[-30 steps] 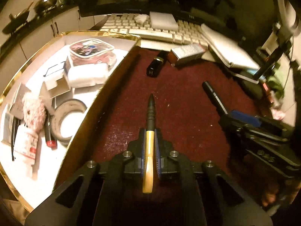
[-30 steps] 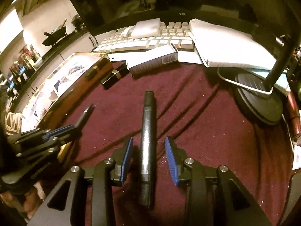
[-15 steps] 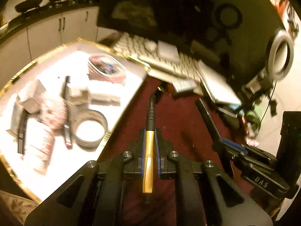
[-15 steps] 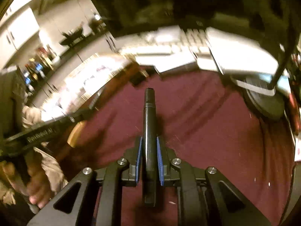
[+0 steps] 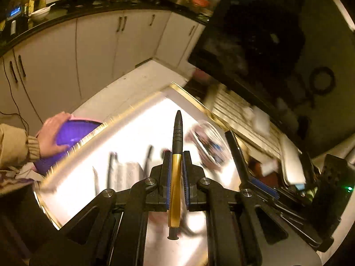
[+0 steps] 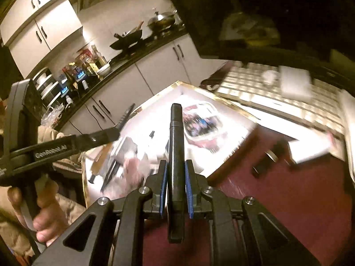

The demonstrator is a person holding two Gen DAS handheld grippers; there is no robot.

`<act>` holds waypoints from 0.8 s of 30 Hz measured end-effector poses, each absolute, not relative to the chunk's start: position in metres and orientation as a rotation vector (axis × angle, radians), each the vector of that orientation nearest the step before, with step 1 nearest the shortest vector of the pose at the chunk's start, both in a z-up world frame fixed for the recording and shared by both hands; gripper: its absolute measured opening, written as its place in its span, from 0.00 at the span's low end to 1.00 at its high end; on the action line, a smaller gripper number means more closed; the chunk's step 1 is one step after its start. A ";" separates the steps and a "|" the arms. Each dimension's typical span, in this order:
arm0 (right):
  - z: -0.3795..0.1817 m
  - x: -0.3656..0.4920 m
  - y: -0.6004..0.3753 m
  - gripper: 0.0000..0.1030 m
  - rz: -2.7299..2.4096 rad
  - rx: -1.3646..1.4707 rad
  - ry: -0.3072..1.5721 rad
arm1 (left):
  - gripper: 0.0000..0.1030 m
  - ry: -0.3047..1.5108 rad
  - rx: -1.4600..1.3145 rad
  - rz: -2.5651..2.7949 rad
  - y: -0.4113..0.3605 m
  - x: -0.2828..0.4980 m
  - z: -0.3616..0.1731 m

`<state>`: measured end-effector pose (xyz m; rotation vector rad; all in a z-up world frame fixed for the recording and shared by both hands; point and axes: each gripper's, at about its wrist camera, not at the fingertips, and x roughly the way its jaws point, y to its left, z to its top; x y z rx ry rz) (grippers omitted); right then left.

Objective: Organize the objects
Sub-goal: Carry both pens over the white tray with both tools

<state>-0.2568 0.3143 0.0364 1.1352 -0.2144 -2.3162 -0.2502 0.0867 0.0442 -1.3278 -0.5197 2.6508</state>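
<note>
— What was each hand-held gripper doing just then?

— My left hand-held gripper (image 5: 176, 173) was clamped on the black-and-gold pen (image 5: 176, 177), its tip pointing out over the gold-rimmed white tray (image 5: 124, 115). My right hand-held gripper (image 6: 175, 184) had just finished closing, and its blue pads (image 6: 163, 188) pinched the dark marker (image 6: 176, 166).

— And where were they?

— Both were in the air. The marker hung over the tray's edge, where it met the maroon tabletop (image 6: 288, 199). Things in the tray were blurred. A hand (image 5: 52, 135) rested on a purple bowl (image 5: 73, 133) beside the tray.
</note>
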 end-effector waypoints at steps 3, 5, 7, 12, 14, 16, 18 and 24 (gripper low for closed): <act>0.037 -0.284 0.294 0.13 -2.291 1.152 -0.186 | 0.08 -0.494 -1.403 2.621 0.083 -0.279 0.025; 0.034 -0.299 0.285 0.13 -2.281 1.172 -0.180 | 0.08 -0.474 -1.489 2.611 0.084 -0.297 0.008; 0.030 -0.315 0.279 0.13 -2.268 1.206 -0.180 | 0.08 -0.460 -1.503 2.593 0.086 -0.305 0.003; 0.028 -0.344 0.265 0.13 -2.236 1.230 -0.190 | 0.08 -0.411 -1.557 2.580 0.089 -0.316 -0.007; 0.026 -0.353 0.258 0.13 -2.235 1.249 -0.184 | 0.08 -0.414 -1.587 2.573 0.088 -0.320 -0.013; 0.020 -0.360 0.249 0.13 -2.244 1.275 -0.162 | 0.08 -0.437 -1.608 2.553 0.084 -0.321 -0.021; 0.012 -0.363 0.241 0.13 -2.248 1.302 -0.136 | 0.08 -0.456 -1.605 2.541 0.080 -0.320 -0.023; 0.003 -0.370 0.232 0.14 -2.272 1.325 -0.116 | 0.08 -0.435 -1.548 2.602 0.078 -0.318 -0.013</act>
